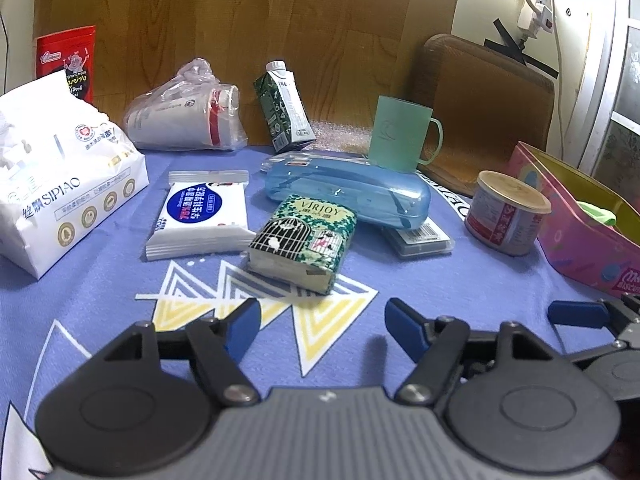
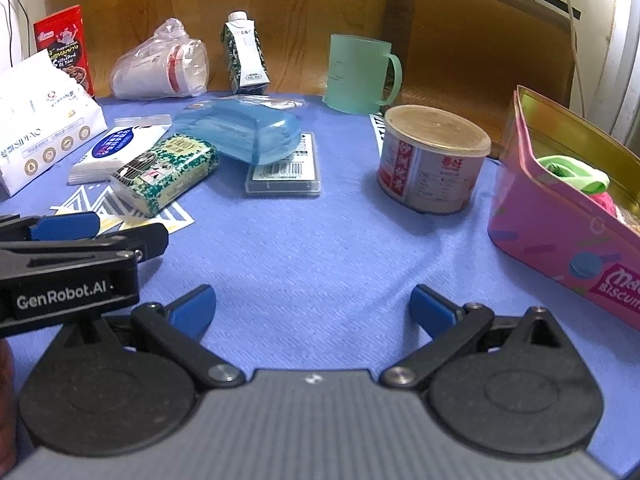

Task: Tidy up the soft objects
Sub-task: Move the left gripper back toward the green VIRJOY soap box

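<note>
Right wrist: green cloth (image 2: 576,176) inside pink tin (image 2: 560,240).

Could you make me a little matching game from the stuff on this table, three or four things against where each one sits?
Things:
1. green mug
2. Virjoy tissue pack
3. round can
4. cup stack in plastic bag

Places:
A. lying on its side at the back, by the wooden wall
B. in front of the blue case, leaning on it
C. beside the pink biscuit tin
D. behind the blue case, upright

Pairs: 1-D, 2-B, 3-C, 4-A
</note>
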